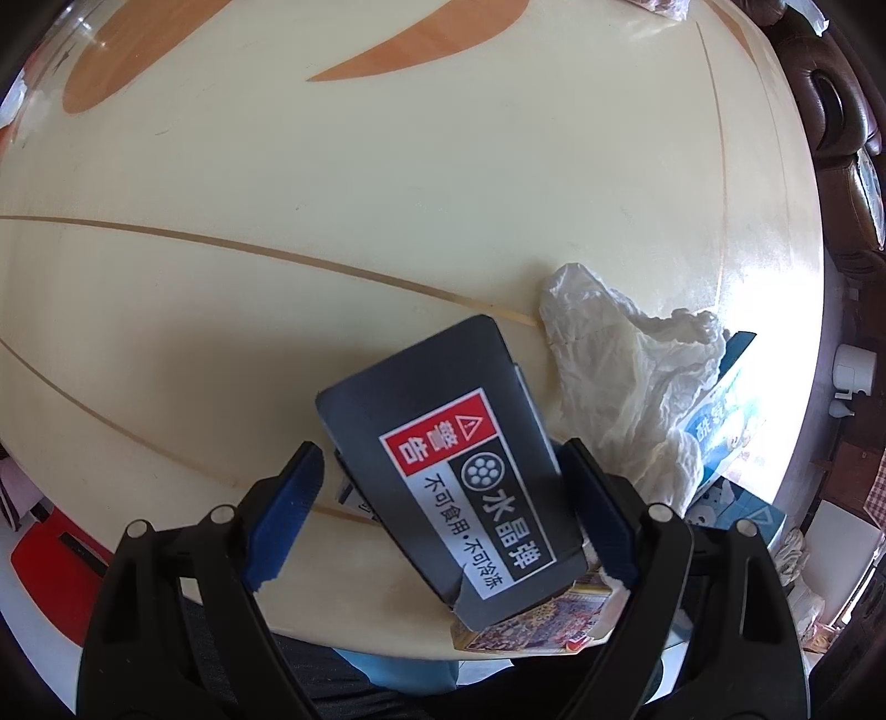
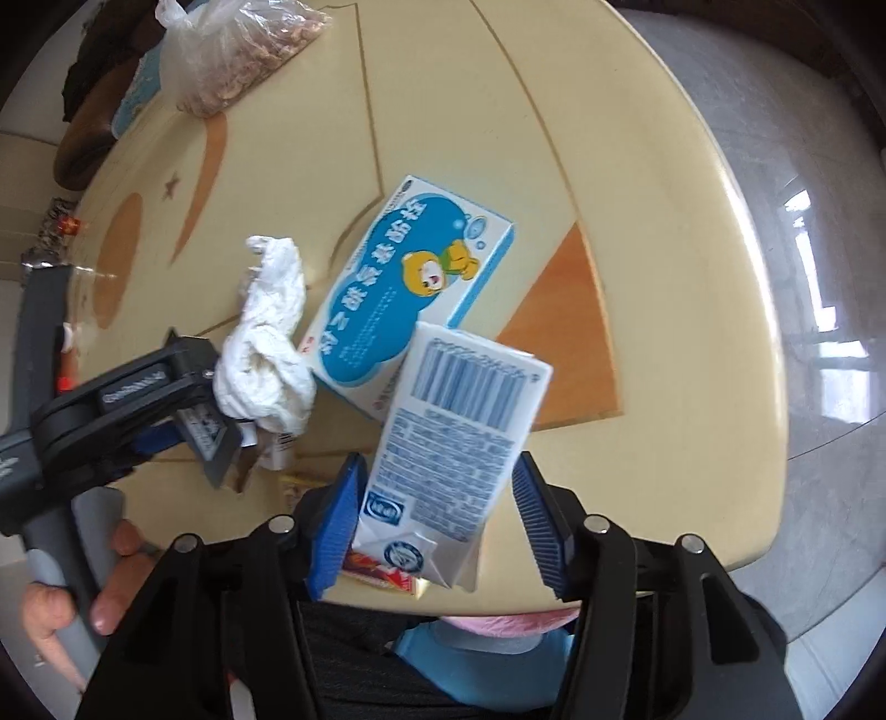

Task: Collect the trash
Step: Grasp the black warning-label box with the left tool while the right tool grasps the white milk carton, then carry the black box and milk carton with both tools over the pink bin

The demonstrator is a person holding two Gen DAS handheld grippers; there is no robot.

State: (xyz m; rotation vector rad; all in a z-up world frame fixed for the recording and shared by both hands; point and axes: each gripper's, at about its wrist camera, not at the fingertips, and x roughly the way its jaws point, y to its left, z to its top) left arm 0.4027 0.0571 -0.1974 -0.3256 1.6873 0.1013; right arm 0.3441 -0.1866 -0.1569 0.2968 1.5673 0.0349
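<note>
A black pack with a red and white warning label [image 1: 454,471] lies between the fingers of my left gripper [image 1: 443,509], whose jaws stand wide apart and do not press it. A crumpled white tissue [image 1: 626,376] lies right of it; it also shows in the right wrist view [image 2: 266,343]. A white and blue milk carton [image 2: 448,443] lies between the fingers of my right gripper [image 2: 437,515], which is open around it. A blue and white medicine box [image 2: 404,282] lies beyond the carton. A colourful wrapper [image 1: 531,620] lies under the black pack.
The cream table [image 1: 387,194] has orange inlays; its near edge runs below both grippers. A clear bag of nuts [image 2: 243,50] sits at the far left of the right wrist view. A brown leather chair [image 1: 841,138] stands past the table. My left gripper shows there too [image 2: 183,404].
</note>
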